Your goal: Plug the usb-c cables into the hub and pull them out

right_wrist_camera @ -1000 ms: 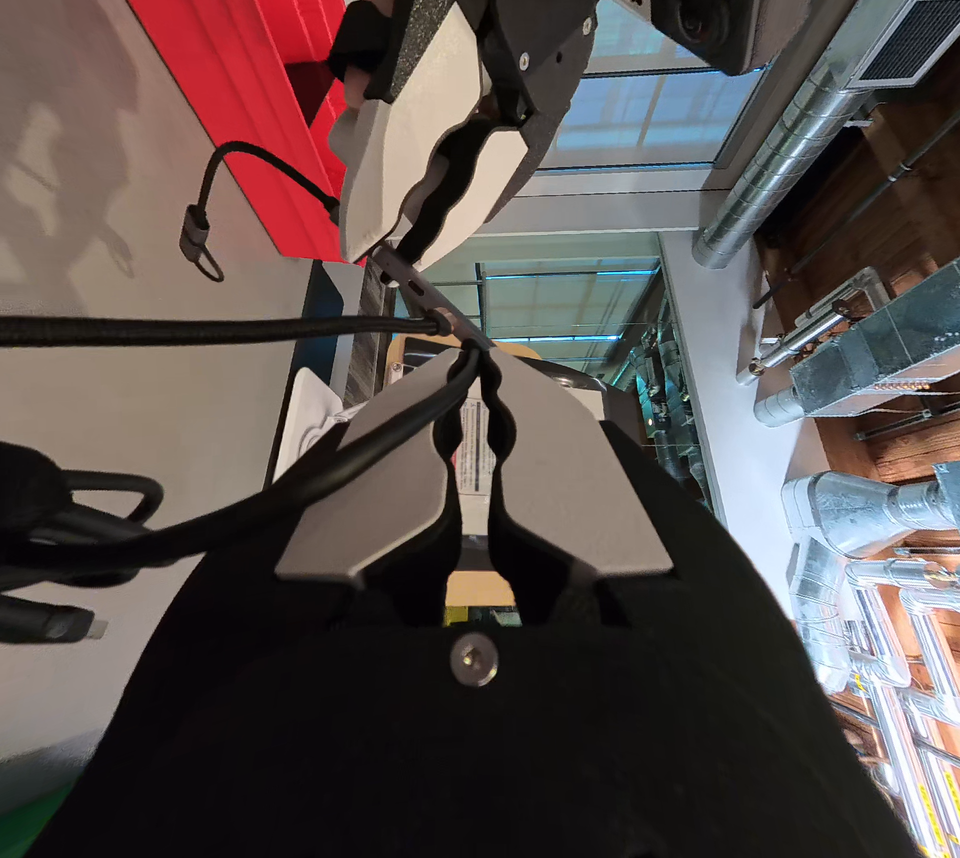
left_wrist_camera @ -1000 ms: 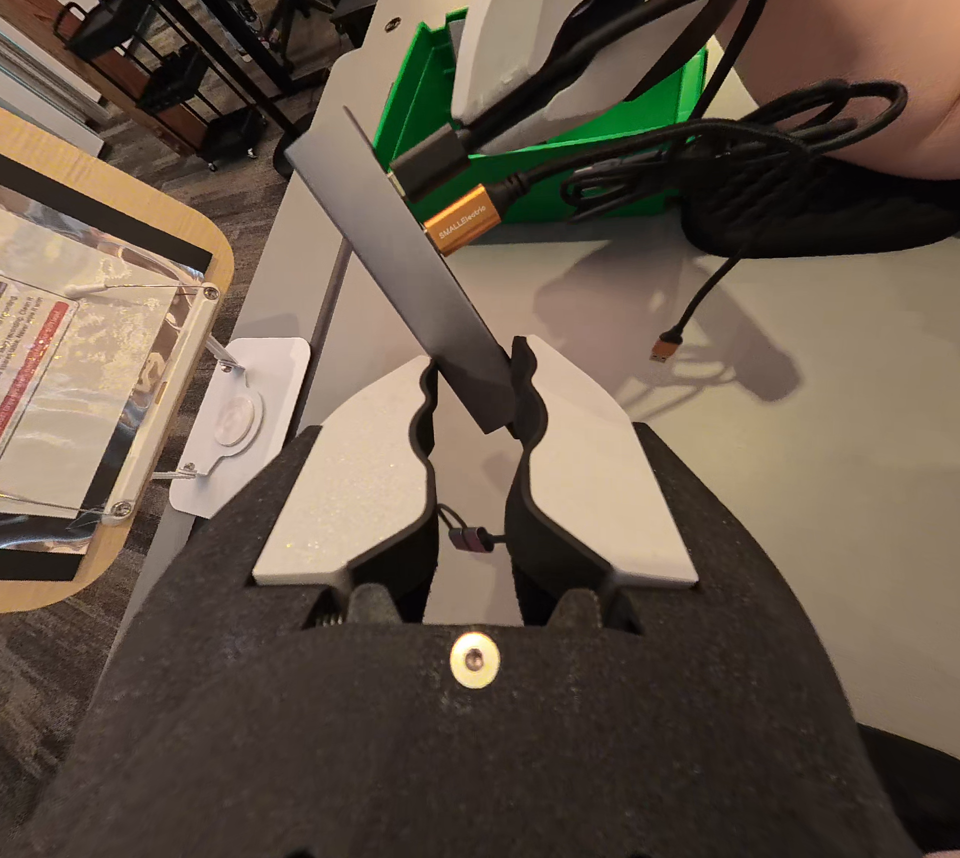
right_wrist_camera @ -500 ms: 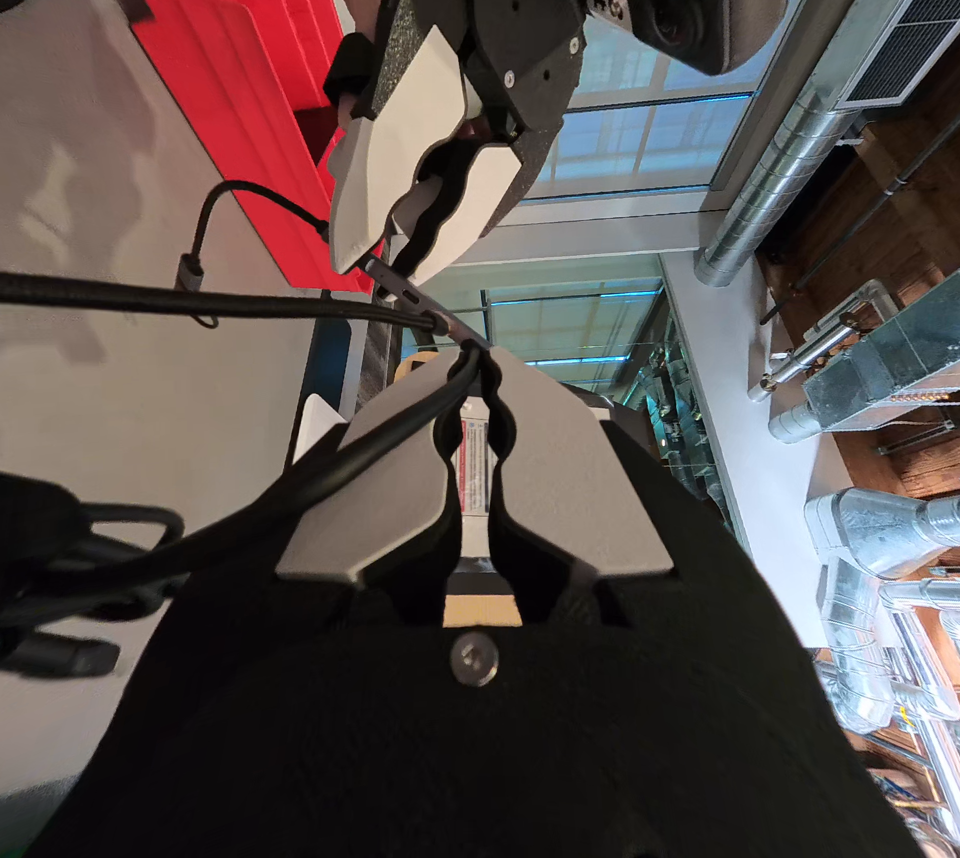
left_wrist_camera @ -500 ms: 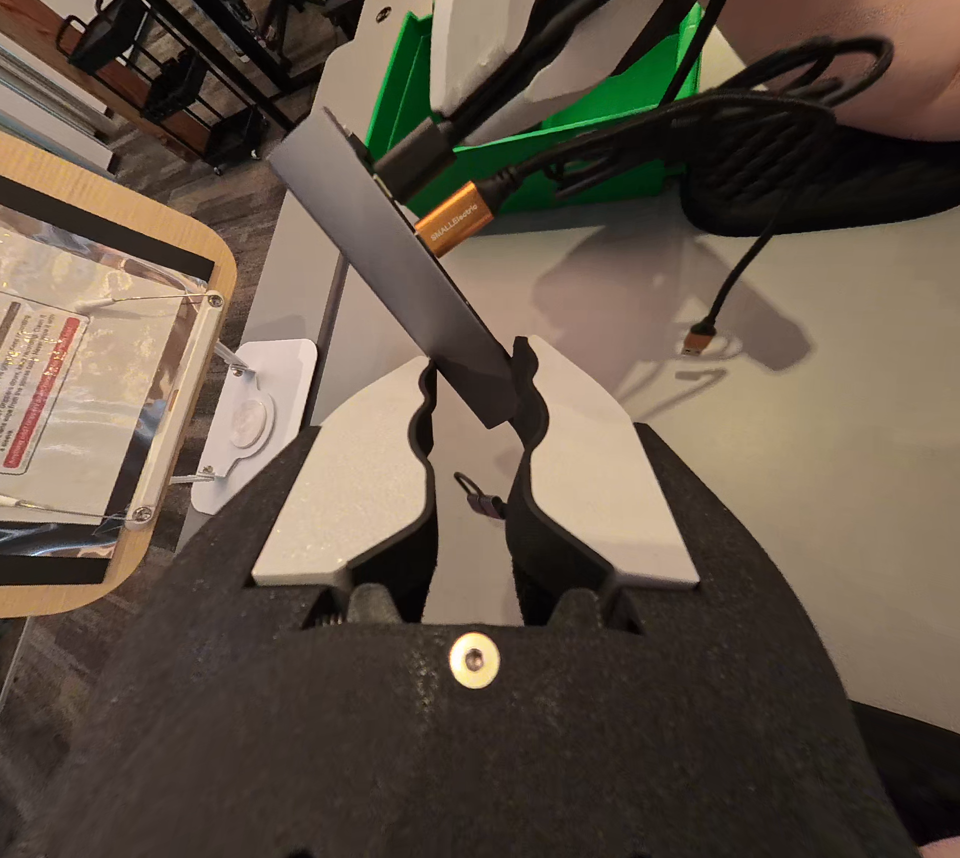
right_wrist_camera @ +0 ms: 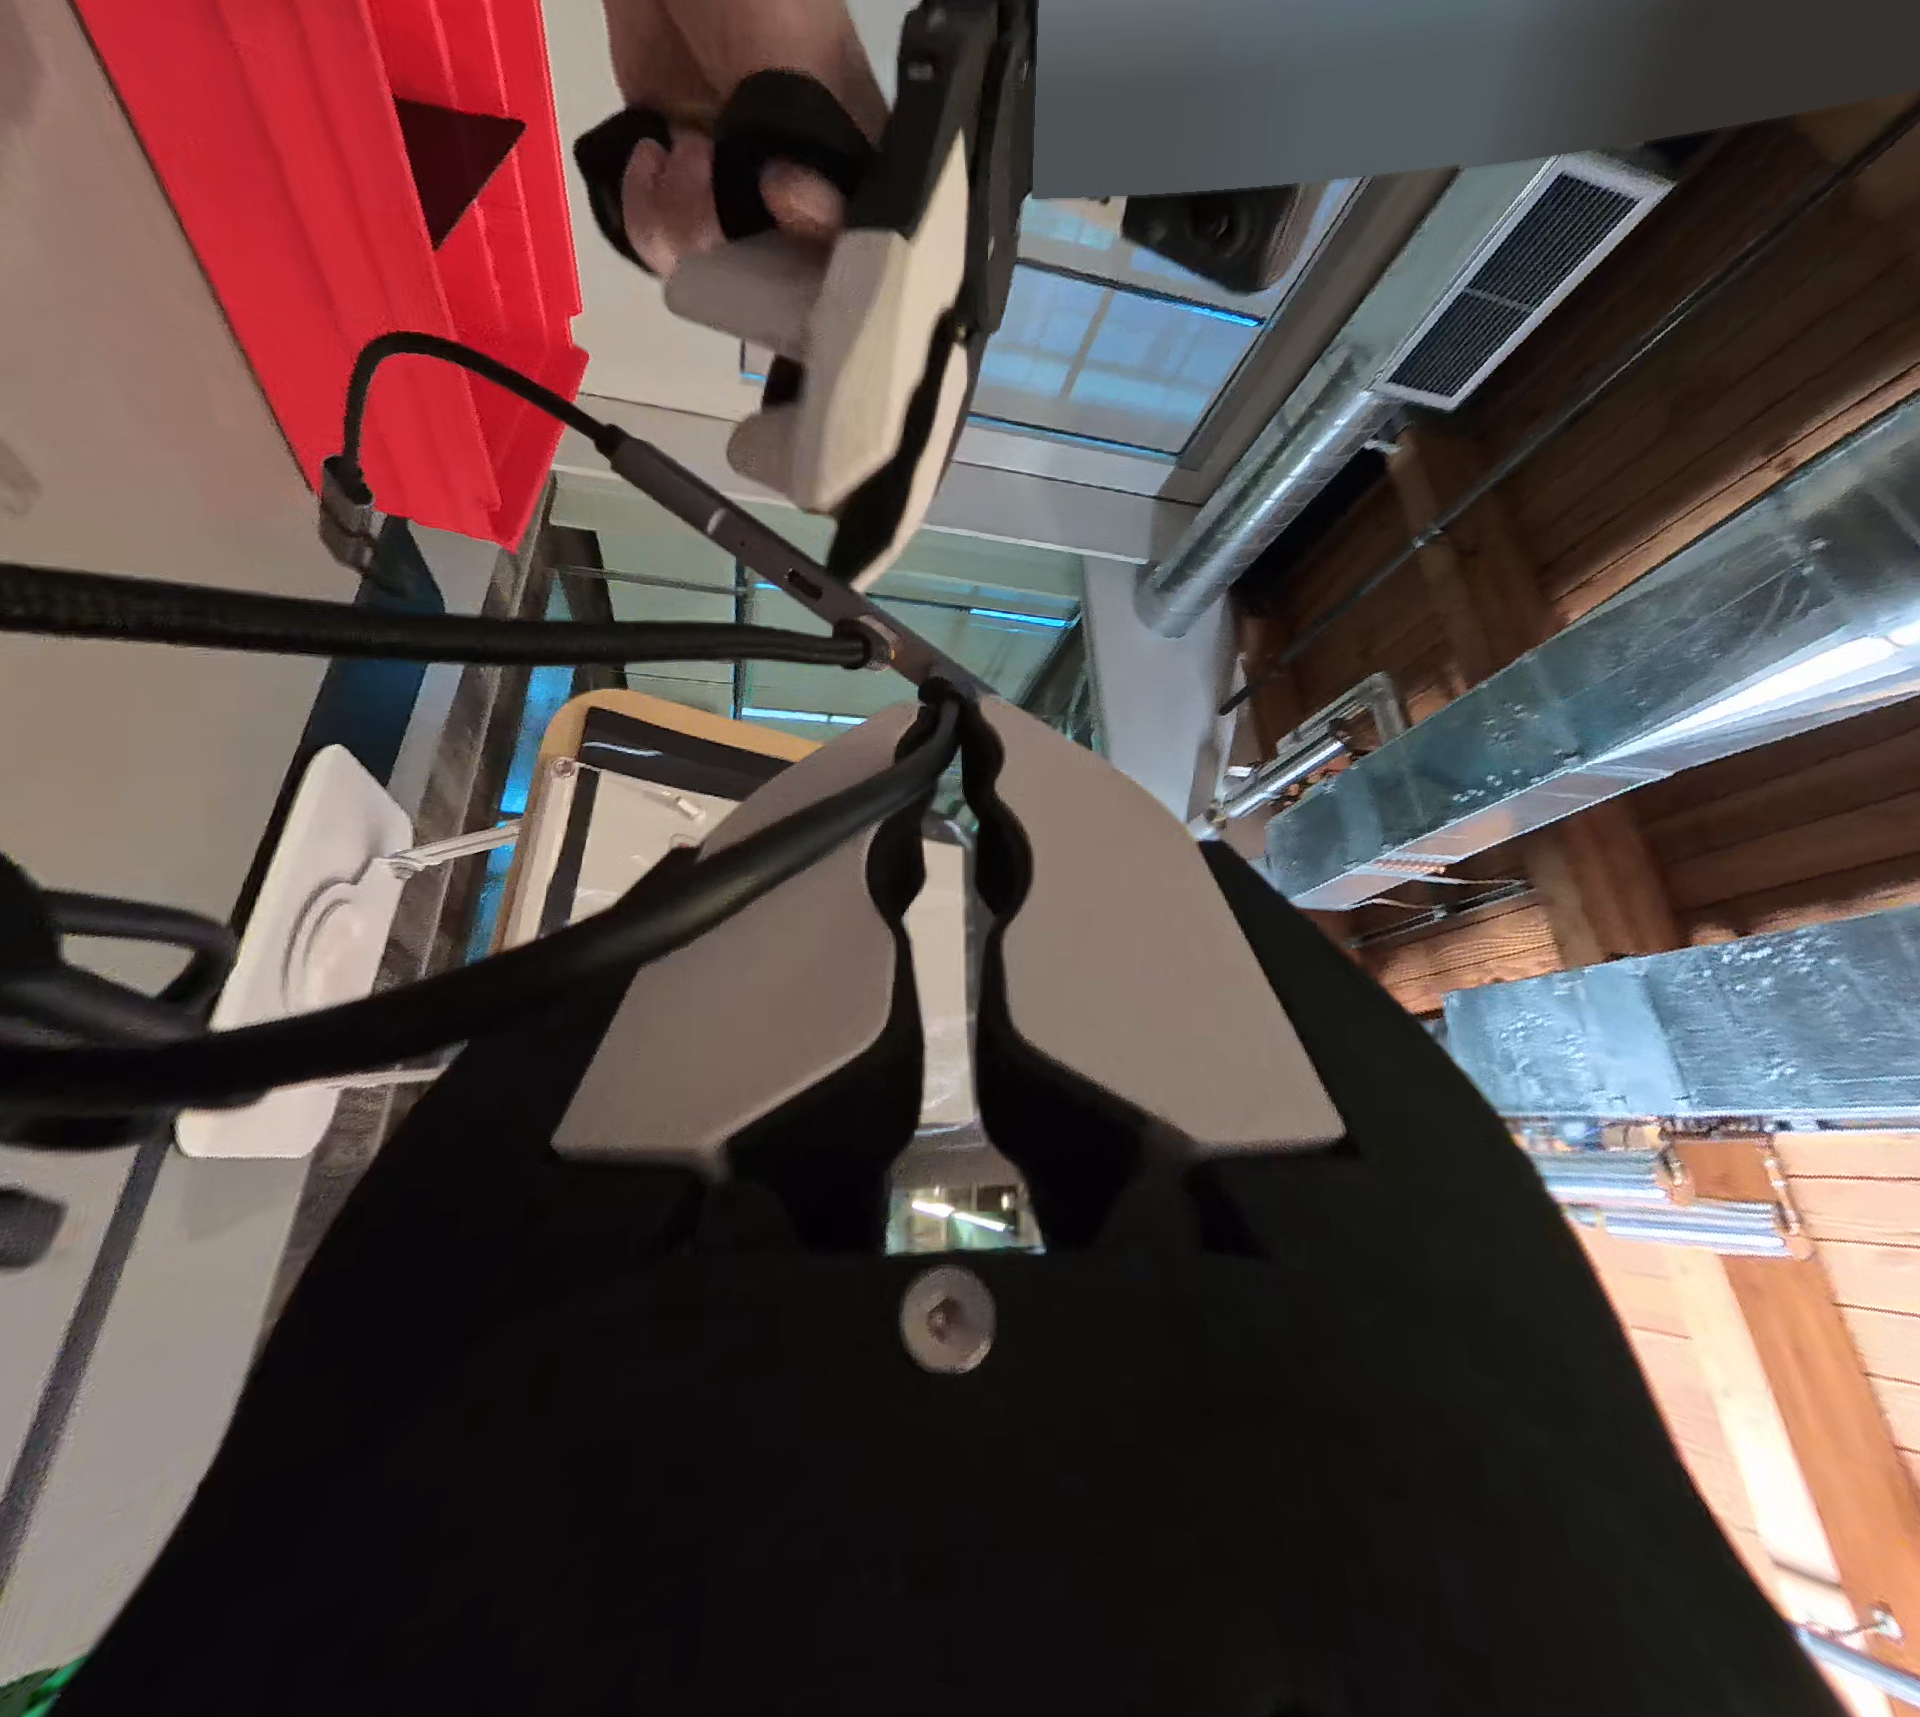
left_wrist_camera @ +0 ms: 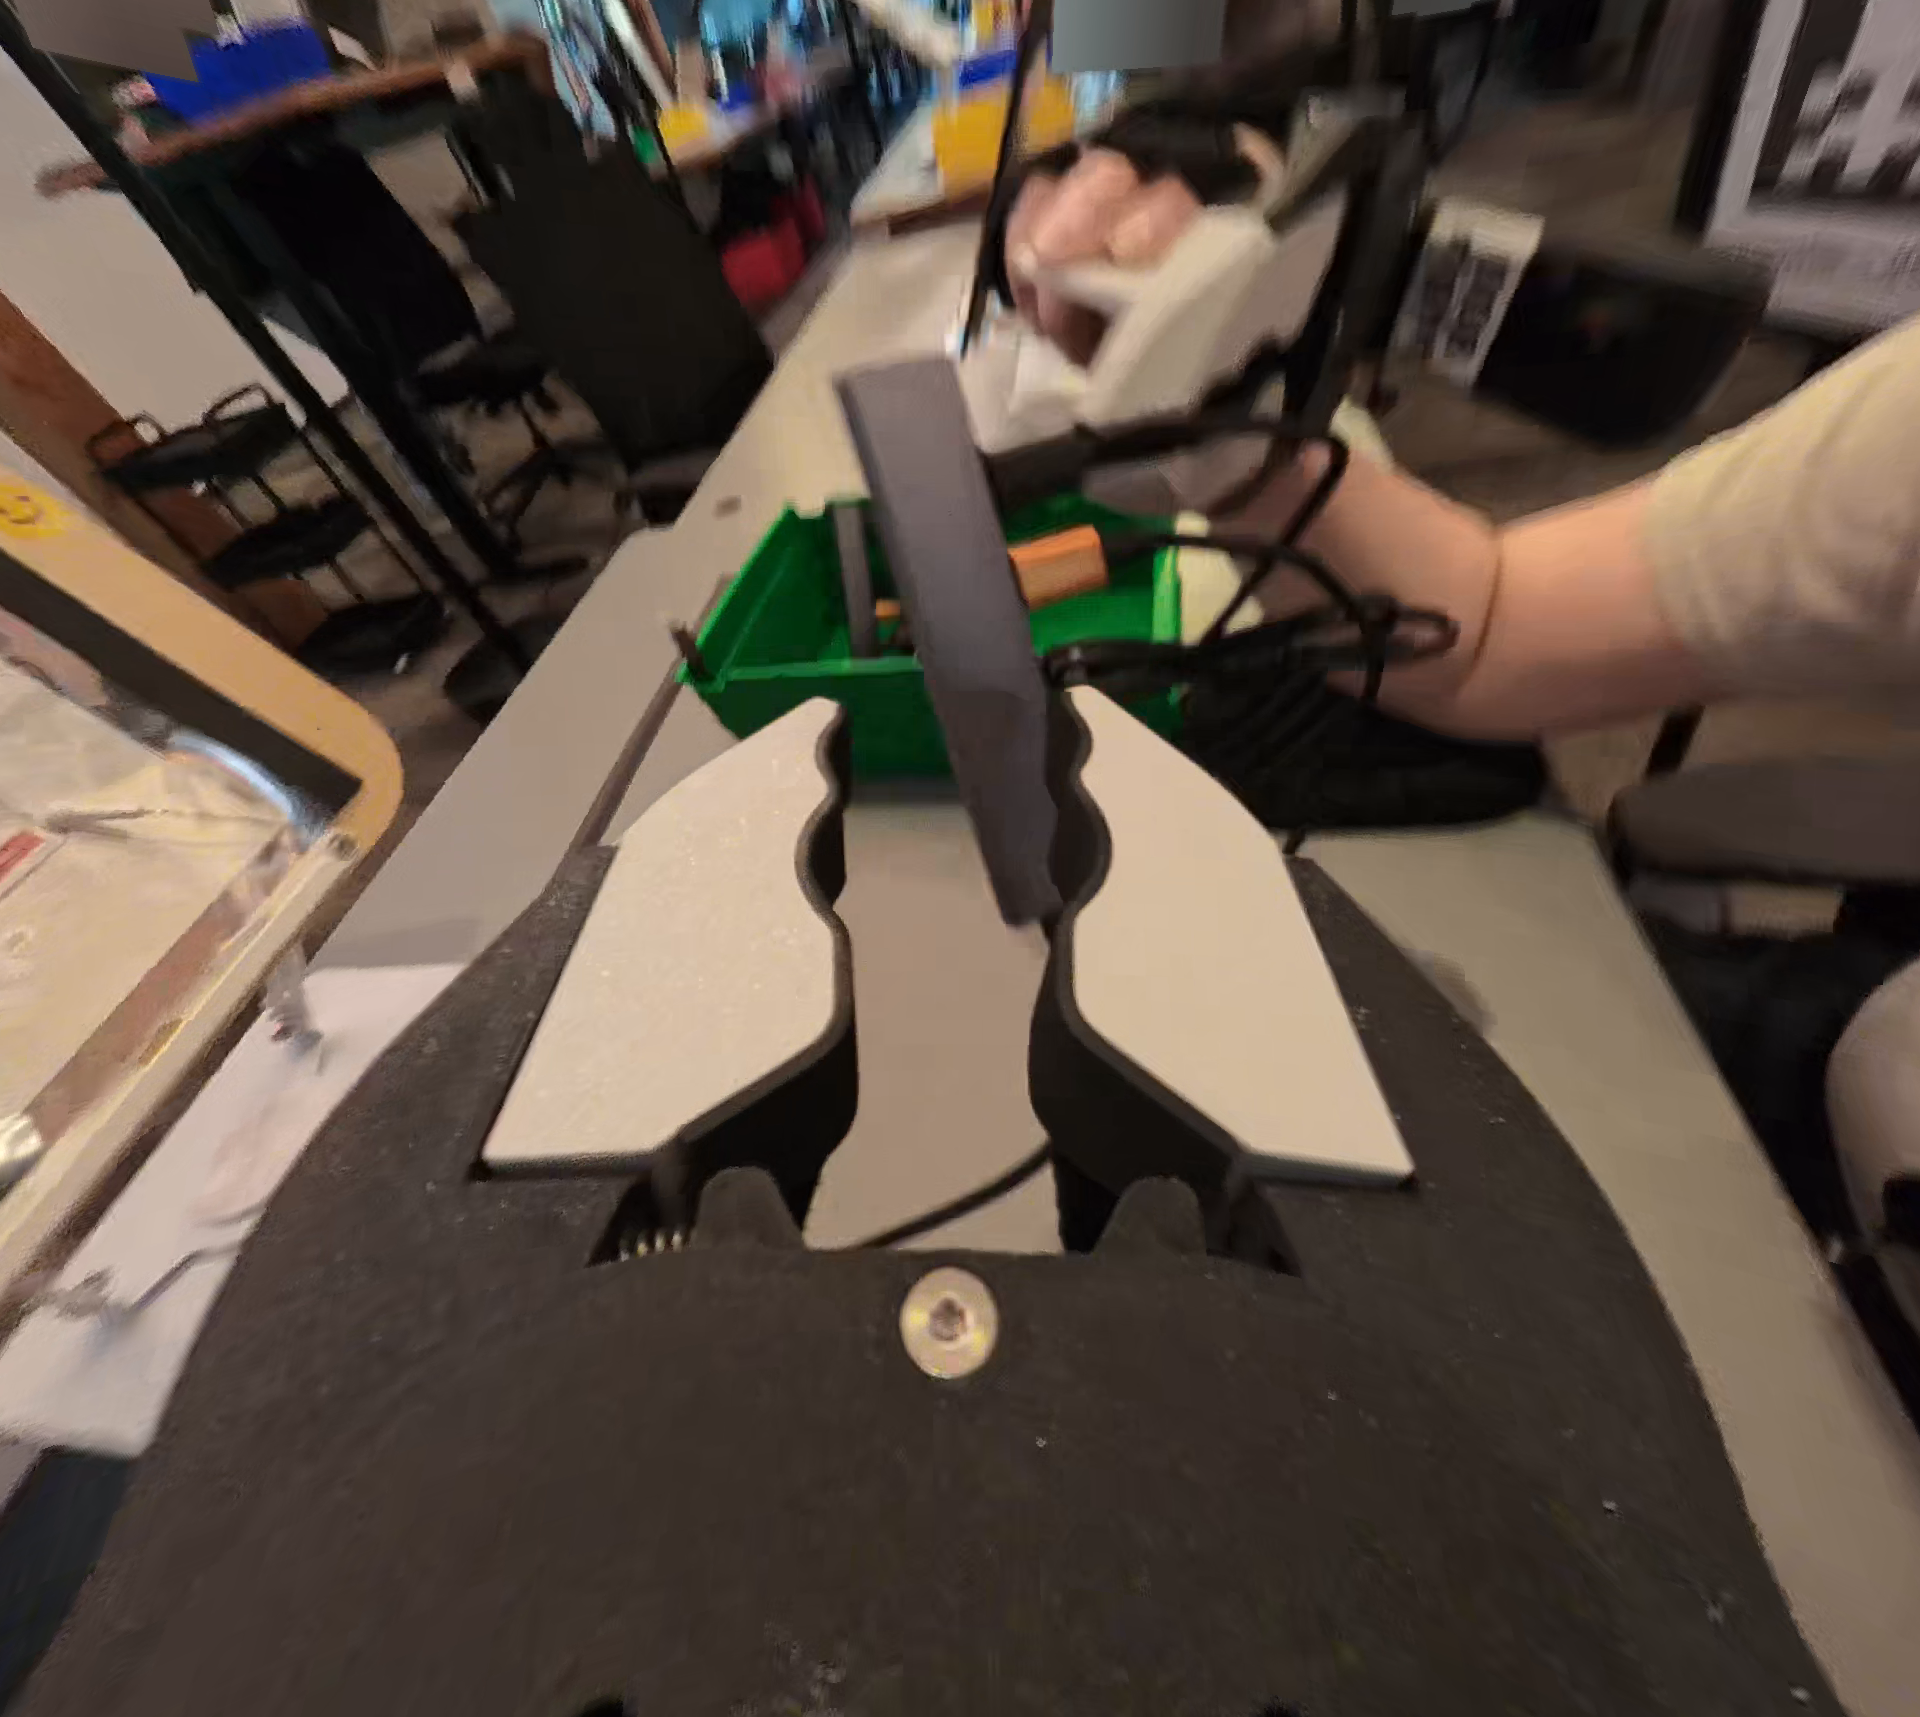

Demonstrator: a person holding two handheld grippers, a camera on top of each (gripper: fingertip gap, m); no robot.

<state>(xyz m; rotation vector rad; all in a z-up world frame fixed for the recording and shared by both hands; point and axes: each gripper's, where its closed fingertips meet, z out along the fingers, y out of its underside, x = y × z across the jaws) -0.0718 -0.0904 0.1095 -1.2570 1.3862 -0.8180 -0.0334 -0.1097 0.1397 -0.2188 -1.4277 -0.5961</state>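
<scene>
The dark grey hub (left_wrist_camera: 961, 628) stands tilted between the fingers of my left gripper (left_wrist_camera: 951, 711). The jaws are apart. The hub leans on the right finger with a gap to the left finger. An orange plug (left_wrist_camera: 1055, 561) sits in its side. In the right wrist view the hub (right_wrist_camera: 748, 540) runs diagonally and the left gripper (right_wrist_camera: 862, 545) touches its middle. My right gripper (right_wrist_camera: 940, 717) is shut on a black cable plug (right_wrist_camera: 935, 691) at the hub's near end. A braided cable (right_wrist_camera: 416, 628) is plugged in beside it. The hub's own tail cable (right_wrist_camera: 348, 504) hangs left.
A green bin (left_wrist_camera: 790, 628) stands on the grey table (left_wrist_camera: 1455, 992) behind the hub, with a black cable bundle (left_wrist_camera: 1299, 732) to its right under a person's arm (left_wrist_camera: 1558, 587). A red bin (right_wrist_camera: 312, 109) and a white pad (right_wrist_camera: 312, 888) lie left. A wooden side table (left_wrist_camera: 208, 680) is close. Across from one pair of fingers to the other is roughly 6 cm.
The left gripper has tilted up, its jaws have widened, and the hub now sits deeper between them, loose against one finger. The right gripper still pinches its plug at the hub.
</scene>
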